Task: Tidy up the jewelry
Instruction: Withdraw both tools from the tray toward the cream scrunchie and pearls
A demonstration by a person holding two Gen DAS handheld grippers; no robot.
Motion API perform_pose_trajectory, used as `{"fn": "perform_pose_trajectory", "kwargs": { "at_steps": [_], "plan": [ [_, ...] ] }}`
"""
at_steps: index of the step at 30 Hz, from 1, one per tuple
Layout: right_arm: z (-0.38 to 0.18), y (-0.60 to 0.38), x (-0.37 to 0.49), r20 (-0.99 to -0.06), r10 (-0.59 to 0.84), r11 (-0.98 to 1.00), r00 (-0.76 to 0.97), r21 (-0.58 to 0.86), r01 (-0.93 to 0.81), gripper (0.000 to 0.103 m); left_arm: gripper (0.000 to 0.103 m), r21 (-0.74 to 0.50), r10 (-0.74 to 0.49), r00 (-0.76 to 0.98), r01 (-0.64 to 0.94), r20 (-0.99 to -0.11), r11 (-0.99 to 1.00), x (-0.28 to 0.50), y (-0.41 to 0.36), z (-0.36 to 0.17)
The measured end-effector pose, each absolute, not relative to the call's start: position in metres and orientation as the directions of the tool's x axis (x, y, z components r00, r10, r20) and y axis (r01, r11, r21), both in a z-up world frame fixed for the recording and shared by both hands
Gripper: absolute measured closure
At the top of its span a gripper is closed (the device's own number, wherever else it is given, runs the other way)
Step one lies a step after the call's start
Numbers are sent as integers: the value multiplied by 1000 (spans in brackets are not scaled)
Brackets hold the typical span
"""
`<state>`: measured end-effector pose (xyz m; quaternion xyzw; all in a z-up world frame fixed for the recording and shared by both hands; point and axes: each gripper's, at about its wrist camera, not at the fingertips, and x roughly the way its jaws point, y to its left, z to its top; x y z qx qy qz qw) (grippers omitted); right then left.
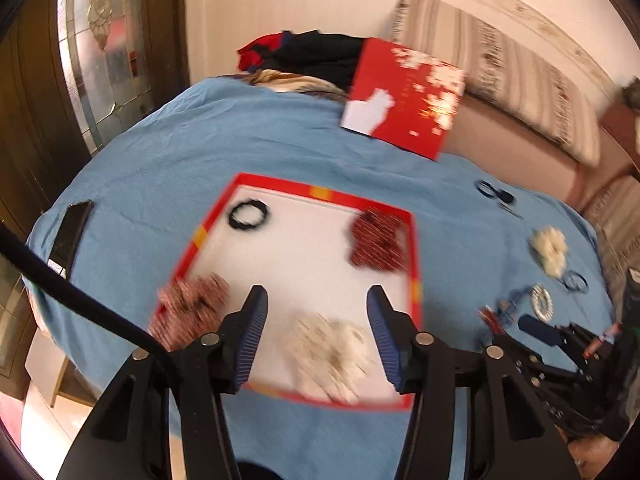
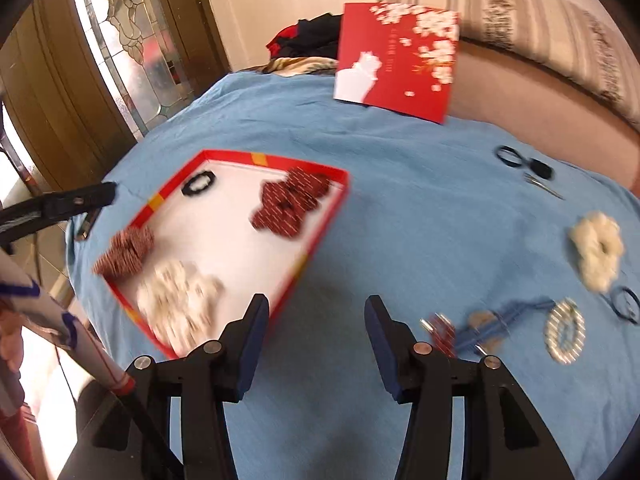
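**Over the red box: snag and spill risks**

Both your grippers, left gripper [image 1: 316, 320] and right gripper [image 2: 316, 324], have jaws wide apart w/ nothing held. Four hair pieces sit in the red box [image 2: 224, 157]; loose bits lie right on the blue cloth, incl. the pearl ring [image 2: 565, 330] & blue cord [image 2: 505, 320]. Grab the cord carelessly & it may drag neighbours; frames are blurred, so aim may slip.

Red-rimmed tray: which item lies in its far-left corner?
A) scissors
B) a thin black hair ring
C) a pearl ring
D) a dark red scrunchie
B. The thin black hair ring lies on the white floor of the red-rimmed tray at its far-left corner; the dark red scrunchie is at the far right, and the scissors lie on the blue cloth outside.
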<state>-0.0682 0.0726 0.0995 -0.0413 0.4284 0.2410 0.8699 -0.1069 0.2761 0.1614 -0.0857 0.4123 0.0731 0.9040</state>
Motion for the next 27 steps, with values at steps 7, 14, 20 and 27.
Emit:
{"fn": "perform_pose_trajectory", "kwargs": {
  "at_steps": [7, 14, 20, 27],
  "plan": [
    [94, 8, -106, -765, 292, 922, 574, 65, -382, 48, 52, 23, 91, 646, -113, -758, 993, -135, 197, 152],
    [98, -39, -125, -745, 247, 948, 619, 54, -313, 48, 52, 58, 72, 649, -44, -757, 997, -146, 158, 156],
    [96, -61, -130, -739, 237, 959, 631, 76, -272, 47, 52, 91, 78, 644, -13, -761, 996, -149, 141, 154],
    [94, -67, -129, -738, 237, 962, 632, 89, -256, 47, 52, 88, 73, 626, -6, -776, 996, -145, 139, 148]
  ]
}}
